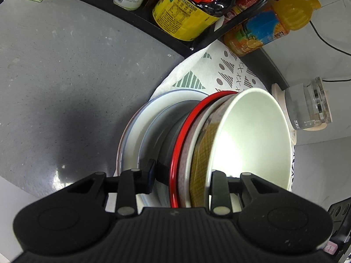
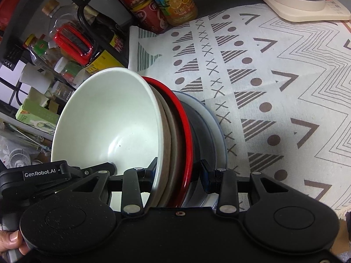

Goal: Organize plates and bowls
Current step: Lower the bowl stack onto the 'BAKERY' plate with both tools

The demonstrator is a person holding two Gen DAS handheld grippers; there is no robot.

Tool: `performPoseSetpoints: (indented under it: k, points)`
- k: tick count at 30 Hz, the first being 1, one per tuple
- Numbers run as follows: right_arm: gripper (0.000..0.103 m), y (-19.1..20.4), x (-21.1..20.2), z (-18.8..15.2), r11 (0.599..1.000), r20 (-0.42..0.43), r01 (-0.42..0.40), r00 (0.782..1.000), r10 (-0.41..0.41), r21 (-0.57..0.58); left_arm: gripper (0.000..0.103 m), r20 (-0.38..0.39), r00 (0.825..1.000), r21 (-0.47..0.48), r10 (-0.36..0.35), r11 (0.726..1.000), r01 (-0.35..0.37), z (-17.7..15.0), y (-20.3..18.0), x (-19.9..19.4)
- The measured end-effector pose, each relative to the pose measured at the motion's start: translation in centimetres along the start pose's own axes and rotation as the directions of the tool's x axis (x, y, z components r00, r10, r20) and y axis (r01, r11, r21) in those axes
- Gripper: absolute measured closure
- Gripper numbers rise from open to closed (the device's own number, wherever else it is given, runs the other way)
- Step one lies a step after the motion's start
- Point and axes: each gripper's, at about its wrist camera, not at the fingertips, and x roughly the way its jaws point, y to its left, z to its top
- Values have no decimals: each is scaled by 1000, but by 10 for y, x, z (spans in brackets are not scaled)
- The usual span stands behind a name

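Note:
A nested stack of dishes fills both views: a white-lined bowl (image 1: 252, 140) with a yellow-brown outside on top, then a brown-rimmed bowl, a red-rimmed bowl (image 1: 186, 131), a dark bowl and a white plate (image 1: 136, 135) with a blue edge underneath. My left gripper (image 1: 179, 177) is shut on the stack, one finger under the dark bowl, the other inside the white bowl. My right gripper (image 2: 178, 173) clamps the same stack (image 2: 175, 131) from the opposite side, one finger in the white bowl (image 2: 109, 127). The left gripper's body shows in the right wrist view (image 2: 43, 175).
A grey stone counter (image 1: 65, 76) lies to the left. A patterned cloth (image 2: 263, 87) covers the surface under the stack. A black rack with bottles and jars (image 1: 186, 11) stands behind. An orange juice bottle (image 1: 274, 24) and a glass kettle on a cream base (image 2: 307, 2) stand nearby.

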Motion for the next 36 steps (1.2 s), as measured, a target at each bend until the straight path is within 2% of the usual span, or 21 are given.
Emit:
performPoseSetpoints:
  k: [16, 24, 28, 31, 33, 36]
  points:
    - [66, 0, 6, -2, 999, -2, 5, 1000, -5, 31, 71, -22, 1000, 19, 1, 1000, 0, 2, 2, 5]
    - [62, 1, 7, -3, 999, -1, -5, 1000, 5, 36, 70, -24, 1000, 17, 2, 1000, -2, 2, 2, 4]
    - [60, 2, 5, -5, 999, 4, -3, 1000, 3, 37, 64, -26, 1000, 43, 5, 999, -4, 3, -1, 1]
    - [51, 5, -3, -5, 1000, 38, -10, 999, 9, 28, 57, -11, 1000, 58, -1, 998, 1, 4, -4, -5]
    - [44, 8, -11, -5, 1000, 67, -9, 998, 7, 22, 49, 3, 1000, 79, -12, 997, 12, 4, -8, -11]
    - [40, 9, -19, -5, 1000, 102, -5, 995, 3, 21, 42, 21, 999, 114, -31, 993, 28, 6, -14, -18]
